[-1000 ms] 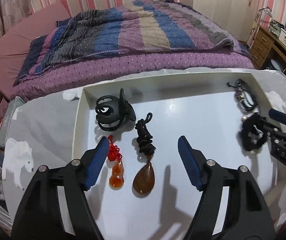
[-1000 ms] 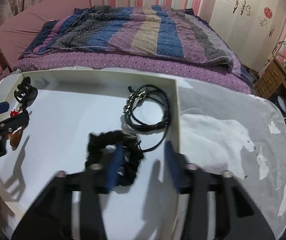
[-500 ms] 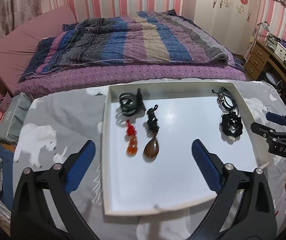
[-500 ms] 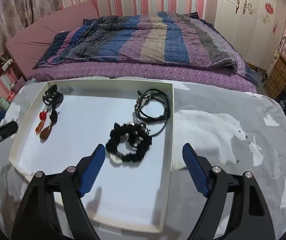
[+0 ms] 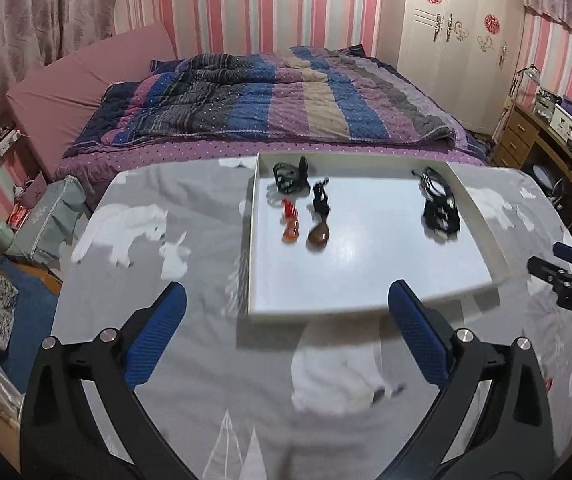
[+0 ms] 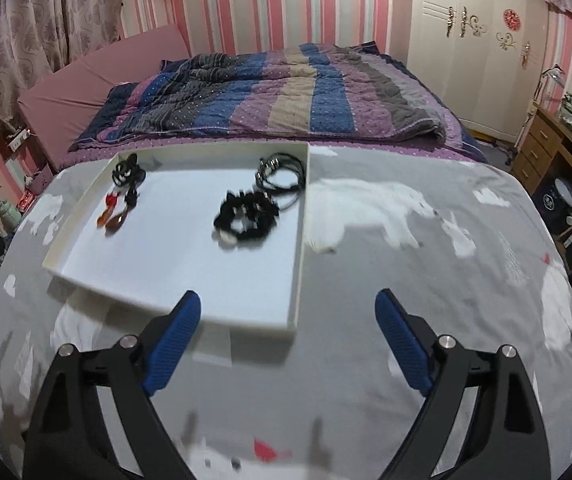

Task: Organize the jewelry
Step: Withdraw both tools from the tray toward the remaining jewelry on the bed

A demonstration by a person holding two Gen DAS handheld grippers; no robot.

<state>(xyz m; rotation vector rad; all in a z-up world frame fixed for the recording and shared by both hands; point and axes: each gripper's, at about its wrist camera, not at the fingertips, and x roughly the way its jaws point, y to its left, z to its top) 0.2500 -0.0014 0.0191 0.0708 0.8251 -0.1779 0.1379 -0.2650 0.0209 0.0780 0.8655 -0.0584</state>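
Observation:
A white tray [image 5: 369, 292] lies on the grey table and also shows in the right wrist view [image 6: 254, 312]. In it lie a black hair claw [image 5: 291, 174], a red-knotted orange gourd charm [image 5: 290, 227], a brown teardrop pendant on black cord [image 5: 318, 235], a black scrunchie [image 5: 439, 216] and black cord bracelets [image 5: 433, 182]. The scrunchie [image 6: 246, 218] and bracelets [image 6: 282, 176] lie at the tray's right side. My left gripper [image 5: 286, 328] is open and empty, in front of the tray. My right gripper [image 6: 287, 330] is open and empty, near the tray's front right corner.
The table wears a grey cloth with white bears [image 6: 369, 204]. A bed with a striped quilt [image 5: 270, 96] stands behind it. A wooden desk [image 5: 545, 140] is at the far right. The right gripper shows at the left wrist view's right edge [image 5: 565, 276].
Both grippers have pulled back and up from the tray, with jaws wide. The right gripper released the scrunchie, which lies in the tray beside the bracelets.

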